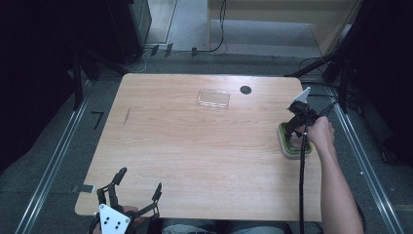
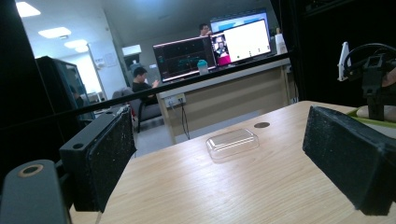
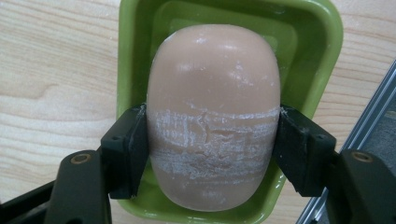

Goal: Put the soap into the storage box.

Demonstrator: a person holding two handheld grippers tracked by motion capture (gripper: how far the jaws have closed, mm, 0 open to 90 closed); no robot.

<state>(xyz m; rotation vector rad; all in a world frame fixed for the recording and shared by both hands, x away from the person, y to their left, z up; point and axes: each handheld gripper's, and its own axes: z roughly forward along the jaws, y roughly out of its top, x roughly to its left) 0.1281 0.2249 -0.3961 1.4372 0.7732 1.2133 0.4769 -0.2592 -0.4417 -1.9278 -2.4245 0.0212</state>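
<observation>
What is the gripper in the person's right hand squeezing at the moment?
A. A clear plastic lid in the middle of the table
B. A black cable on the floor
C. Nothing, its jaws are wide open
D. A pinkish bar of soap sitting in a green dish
D: in the right gripper view both pads of the right gripper press the sides of the soap bar, which lies in the green dish.

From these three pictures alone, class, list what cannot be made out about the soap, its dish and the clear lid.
- Soap bar, right gripper view: its underside lies hidden in the green dish.
- Green dish, high view: the right gripper and hand cover most of it.
- Clear lid, high view: too small to tell whether it fits the dish.
- Right gripper, left gripper view: its jaws sit behind the left gripper's pad.
</observation>
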